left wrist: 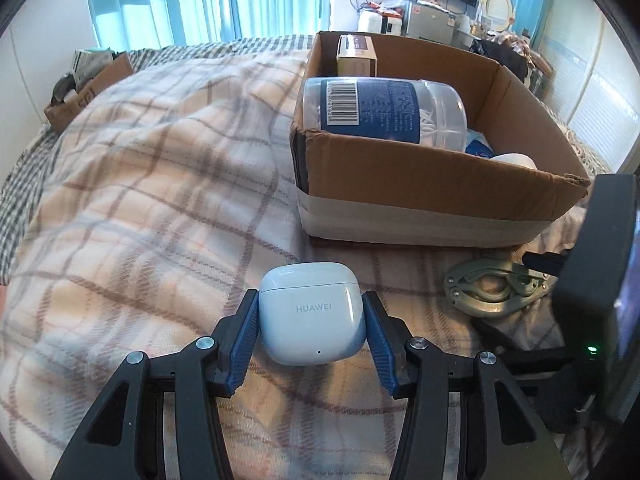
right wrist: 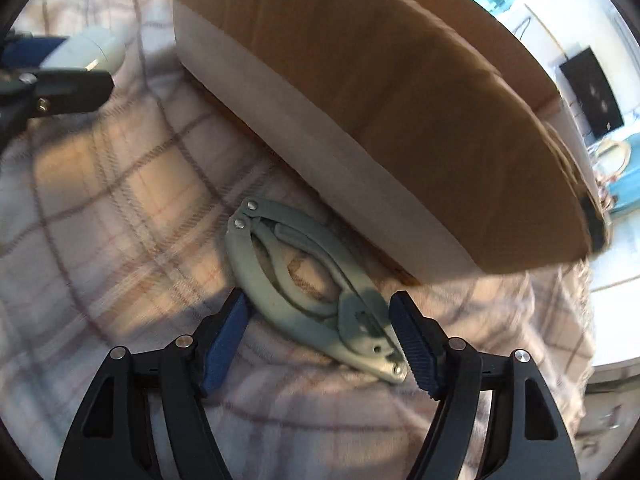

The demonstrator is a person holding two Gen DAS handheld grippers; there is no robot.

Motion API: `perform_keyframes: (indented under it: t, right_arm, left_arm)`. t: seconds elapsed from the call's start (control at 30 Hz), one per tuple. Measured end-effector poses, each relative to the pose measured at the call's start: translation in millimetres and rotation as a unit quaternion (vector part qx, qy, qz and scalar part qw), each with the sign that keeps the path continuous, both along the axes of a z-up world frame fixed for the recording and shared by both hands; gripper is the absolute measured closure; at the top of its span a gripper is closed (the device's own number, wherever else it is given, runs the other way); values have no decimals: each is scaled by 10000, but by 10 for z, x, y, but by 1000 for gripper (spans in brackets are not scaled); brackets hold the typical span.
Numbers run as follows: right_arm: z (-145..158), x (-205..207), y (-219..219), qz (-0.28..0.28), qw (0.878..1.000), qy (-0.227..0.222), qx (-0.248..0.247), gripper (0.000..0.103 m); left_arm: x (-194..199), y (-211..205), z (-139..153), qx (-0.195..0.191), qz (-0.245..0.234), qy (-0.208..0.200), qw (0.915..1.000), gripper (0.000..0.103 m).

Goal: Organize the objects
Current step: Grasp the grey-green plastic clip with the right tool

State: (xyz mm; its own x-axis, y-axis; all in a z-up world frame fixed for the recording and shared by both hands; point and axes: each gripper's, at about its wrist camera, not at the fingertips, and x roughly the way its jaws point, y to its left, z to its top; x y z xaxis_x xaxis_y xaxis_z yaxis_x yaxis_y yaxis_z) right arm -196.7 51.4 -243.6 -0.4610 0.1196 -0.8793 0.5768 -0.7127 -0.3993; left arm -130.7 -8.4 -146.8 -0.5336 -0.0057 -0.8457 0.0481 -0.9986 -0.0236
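A white Huawei earbud case (left wrist: 314, 314) sits between the blue pads of my left gripper (left wrist: 310, 304), which is shut on it just over the plaid blanket. It also shows at the top left of the right wrist view (right wrist: 86, 50). A grey metal folding plier tool (right wrist: 316, 294) lies on the blanket in front of the cardboard box (right wrist: 400, 100). My right gripper (right wrist: 322, 312) is open, its pads on either side of the tool's near end without pressing it. The tool (left wrist: 494, 290) and the right gripper body (left wrist: 596, 280) show at the right of the left wrist view.
The open cardboard box (left wrist: 420, 184) holds a clear tub with a blue label (left wrist: 384, 110), a small carton (left wrist: 356, 54) and white items. A second box (left wrist: 86, 88) sits at the far left of the bed. Shelves and a monitor stand behind.
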Motion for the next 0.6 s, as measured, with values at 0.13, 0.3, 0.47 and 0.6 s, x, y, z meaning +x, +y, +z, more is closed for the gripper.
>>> perform_keyframes:
  t: [0.13, 0.3, 0.47, 0.6]
  right_arm:
    - [-12, -7, -3, -28, 9999, 86, 107, 35]
    - [151, 138, -11, 136, 9989, 418, 150, 74]
    - [515, 306, 105, 78, 9971, 692, -290, 90]
    - [921, 490, 221, 30, 9928, 890, -795, 95]
  left_arm:
    - [7, -40, 1, 69, 10, 28, 10000, 51]
    - [59, -29, 47, 41, -20, 112, 9999, 51]
    - [116, -49, 135, 81, 1, 210, 9997, 51]
    - [196, -47, 261, 168, -16, 306, 9994, 51]
